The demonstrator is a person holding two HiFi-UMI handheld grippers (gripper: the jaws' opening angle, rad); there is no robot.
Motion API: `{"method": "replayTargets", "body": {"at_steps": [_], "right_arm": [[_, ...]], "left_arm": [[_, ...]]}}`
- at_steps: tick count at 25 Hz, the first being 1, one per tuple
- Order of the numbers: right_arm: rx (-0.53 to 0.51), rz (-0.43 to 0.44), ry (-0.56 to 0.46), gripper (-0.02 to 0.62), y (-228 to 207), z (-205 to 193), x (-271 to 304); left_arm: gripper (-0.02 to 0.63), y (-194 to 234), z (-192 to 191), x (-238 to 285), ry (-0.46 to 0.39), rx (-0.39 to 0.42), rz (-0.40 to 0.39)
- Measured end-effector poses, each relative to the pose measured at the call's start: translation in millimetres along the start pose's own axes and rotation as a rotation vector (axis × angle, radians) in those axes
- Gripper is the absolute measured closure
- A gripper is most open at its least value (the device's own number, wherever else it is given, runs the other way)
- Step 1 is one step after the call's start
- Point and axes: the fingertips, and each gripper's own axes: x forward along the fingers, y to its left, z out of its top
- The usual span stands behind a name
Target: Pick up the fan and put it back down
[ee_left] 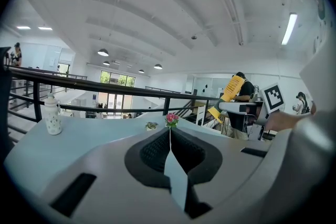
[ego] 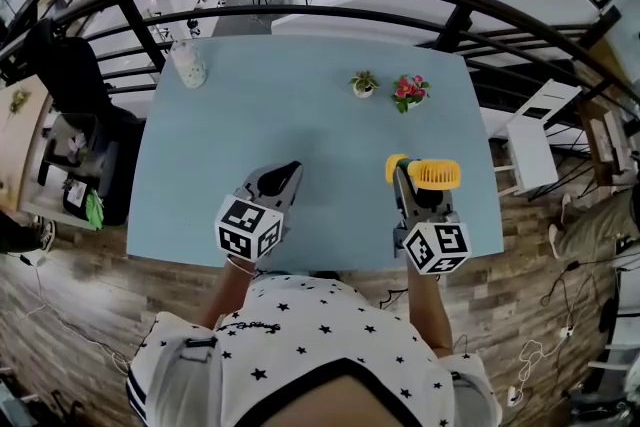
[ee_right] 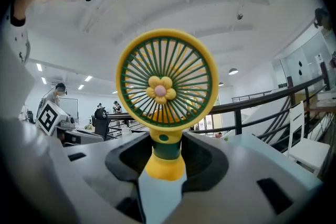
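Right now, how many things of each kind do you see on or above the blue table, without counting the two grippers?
fan: 1
potted plants: 2, green one, pink-flowered one
white bottle: 1
Total: 4

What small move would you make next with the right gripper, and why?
Probably lower it gently toward the blue table. The right gripper is clamped on the stem of the yellow fan, which seems held clear of the tabletop, so setting it down upright looks like what remains.
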Motion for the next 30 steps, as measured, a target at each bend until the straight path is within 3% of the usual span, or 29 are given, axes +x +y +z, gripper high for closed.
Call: {"method": "replayTargets", "body": {"at_steps": [14, 30], "right_arm": [[-0.021, 0.001, 0.044, 0.428, 6, -11, 7], [-0.04, 0.038, 0.144, 0.428, 11, -50, 37]], "left_arm": [[0.577, 11, -2, -11, -0.001, -0.006, 0.019], [0.577, 36, -12, -35, 0.007, -0.039, 0.124]]}}
